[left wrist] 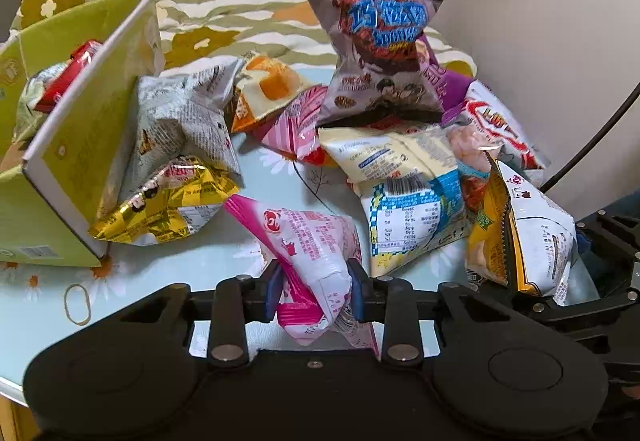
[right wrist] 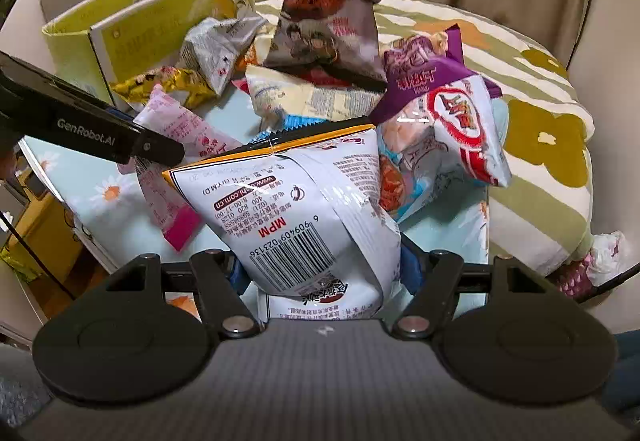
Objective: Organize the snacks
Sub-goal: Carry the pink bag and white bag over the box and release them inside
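My left gripper (left wrist: 316, 291) is shut on a pink and white snack bag (left wrist: 308, 241), held low over the table; the same bag shows in the right wrist view (right wrist: 168, 145) under the left gripper's arm. My right gripper (right wrist: 324, 273) is shut on a white and yellow snack bag with a barcode (right wrist: 296, 209), which also shows at the right of the left wrist view (left wrist: 524, 237). A green cardboard box (left wrist: 80, 145) stands at the left with a red packet (left wrist: 68, 77) inside. Several more bags lie piled on the table.
A tall grey-purple bag (left wrist: 380, 53) stands upright at the back of the pile. A newspaper-print bag (left wrist: 184, 121) and a gold bag (left wrist: 168, 205) lean on the box. A rubber band (left wrist: 78, 303) lies on the floral tablecloth (left wrist: 280, 169). A bed with a flowered quilt (right wrist: 540, 113) lies behind.
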A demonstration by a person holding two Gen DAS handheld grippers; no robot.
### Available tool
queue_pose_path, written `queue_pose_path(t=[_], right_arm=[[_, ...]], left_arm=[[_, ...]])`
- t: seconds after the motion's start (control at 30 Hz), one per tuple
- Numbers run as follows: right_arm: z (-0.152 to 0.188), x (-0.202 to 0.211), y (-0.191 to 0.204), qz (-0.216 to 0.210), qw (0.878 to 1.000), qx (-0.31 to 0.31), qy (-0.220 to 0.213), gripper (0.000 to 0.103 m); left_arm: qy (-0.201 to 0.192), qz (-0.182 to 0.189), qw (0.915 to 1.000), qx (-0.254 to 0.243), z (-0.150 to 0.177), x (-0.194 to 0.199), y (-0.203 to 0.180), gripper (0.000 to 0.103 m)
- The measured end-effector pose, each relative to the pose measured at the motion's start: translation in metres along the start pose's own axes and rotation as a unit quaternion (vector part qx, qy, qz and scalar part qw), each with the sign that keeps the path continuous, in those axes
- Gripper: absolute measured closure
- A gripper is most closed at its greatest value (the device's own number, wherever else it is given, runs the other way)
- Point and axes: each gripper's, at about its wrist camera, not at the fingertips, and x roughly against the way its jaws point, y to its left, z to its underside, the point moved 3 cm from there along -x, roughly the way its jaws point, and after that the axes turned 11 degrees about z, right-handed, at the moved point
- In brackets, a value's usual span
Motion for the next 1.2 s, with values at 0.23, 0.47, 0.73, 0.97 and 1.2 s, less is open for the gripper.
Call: queue_pose_path(t=[0.23, 0.47, 0.73, 0.97, 1.2], right_arm=[[-0.015, 0.026, 0.000, -0.007, 1.000, -0.005, -0.019, 0.019], [-0.051, 0.054, 0.003, -0.023, 0.999, -0.013, -0.046, 0.019], [-0.117, 0.068, 0.034, -0.059, 0.994, -0.015, -0.091, 0.019], [-0.190, 0.060, 0.087, -0.089, 0.990, -0.027, -0.109, 0.019], [-0.257, 0.026, 0.152, -0.105, 0.989, -0.070, -0.077, 0.019]], left_arm=[[-0.046, 0.001, 0.9989, 0.002, -0.010, 0.040, -0.006, 0.066], [-0.111, -0.019, 0.9935, 0.014, -0.029, 0.097, 0.004, 0.066], [-0.177, -0.057, 0.9817, 0.040, -0.054, 0.150, 0.051, 0.066], [-0.207, -0.081, 0.9733, 0.057, -0.075, 0.180, 0.119, 0.066], [-0.189, -0.074, 0.9768, 0.068, -0.093, 0.181, 0.200, 0.066]])
